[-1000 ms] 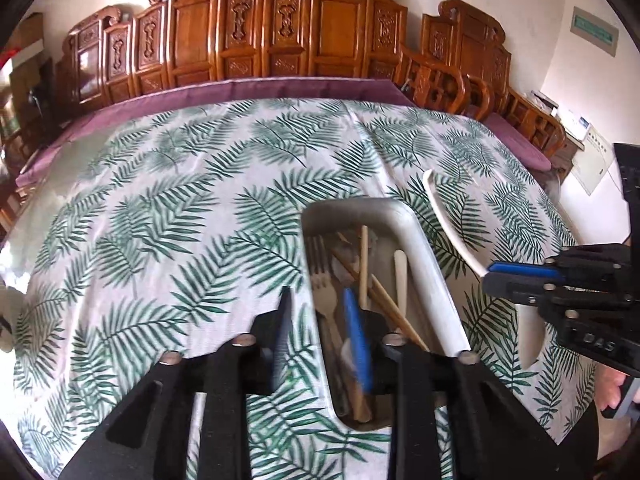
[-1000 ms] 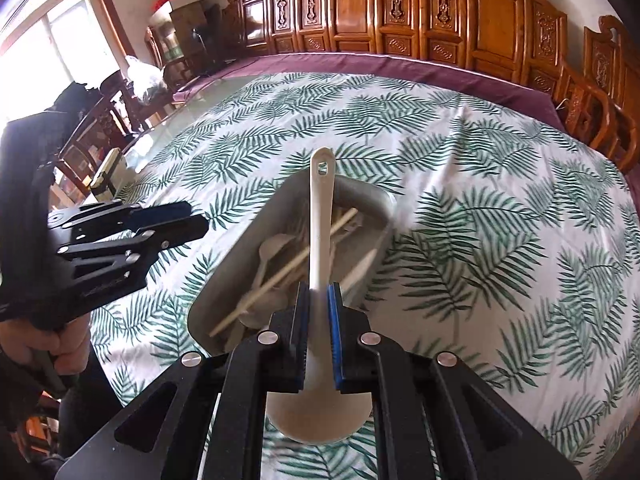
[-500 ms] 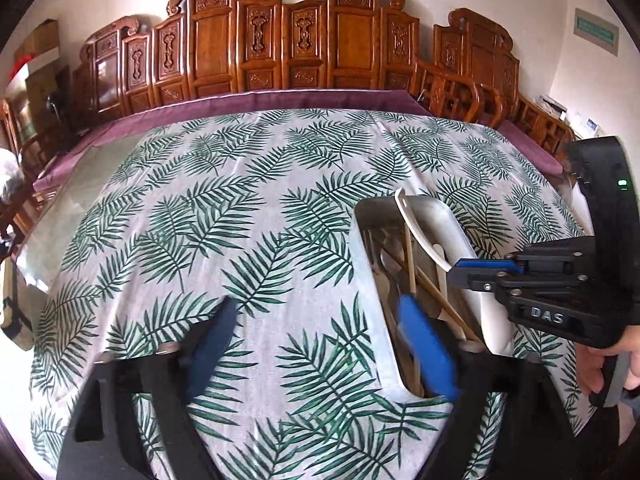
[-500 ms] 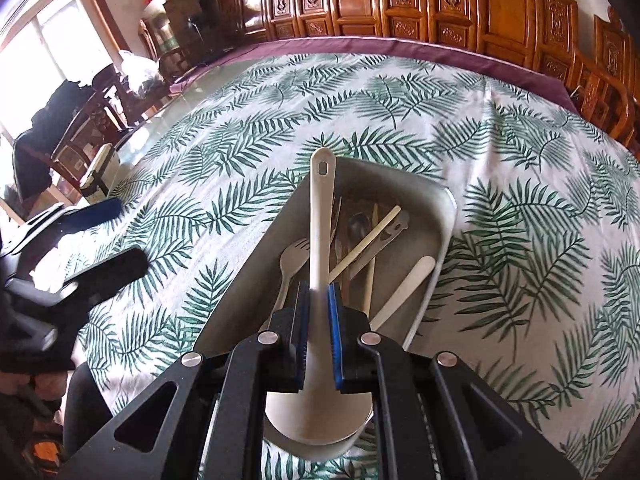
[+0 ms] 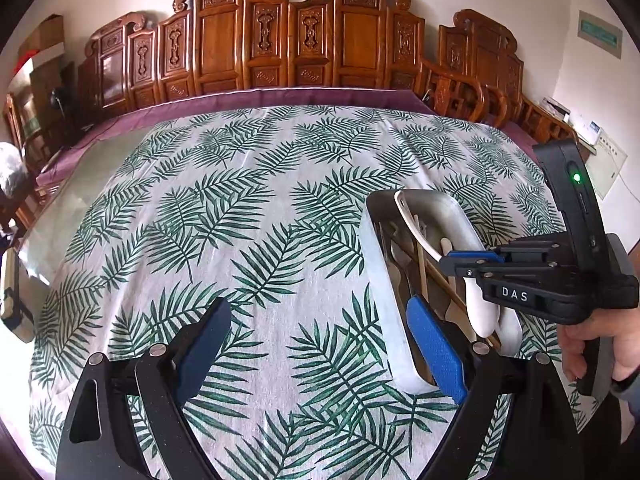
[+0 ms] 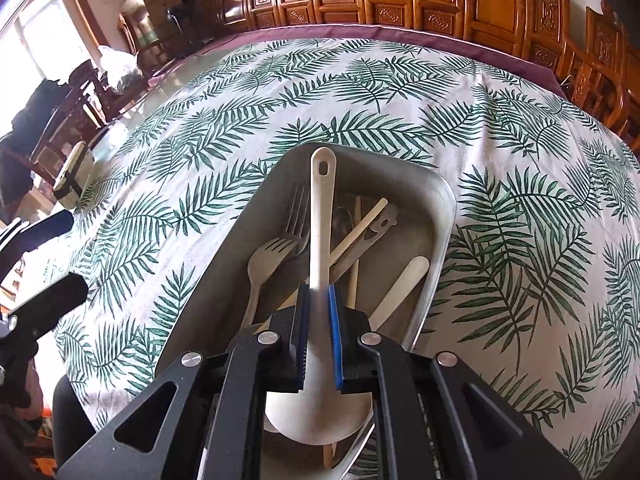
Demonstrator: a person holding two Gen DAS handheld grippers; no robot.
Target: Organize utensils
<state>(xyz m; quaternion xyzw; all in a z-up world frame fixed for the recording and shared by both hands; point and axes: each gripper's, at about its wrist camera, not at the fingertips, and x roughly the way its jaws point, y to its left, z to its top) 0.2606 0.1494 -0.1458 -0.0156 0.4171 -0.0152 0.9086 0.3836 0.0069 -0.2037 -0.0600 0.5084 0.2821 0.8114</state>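
Right gripper [image 6: 318, 336] clenched on white ladle [image 6: 322, 232] handle, bowl end nearest camera, held over metal tray [image 6: 436, 240] of forks and chopsticks, likely for lowering in. Left gripper [image 5: 320, 344] released, empty, beside tray.

Cloth [image 5: 248, 240] left of the tray [image 5: 376, 280] lies bare; utensils [image 6: 280, 248] crowd the tray.
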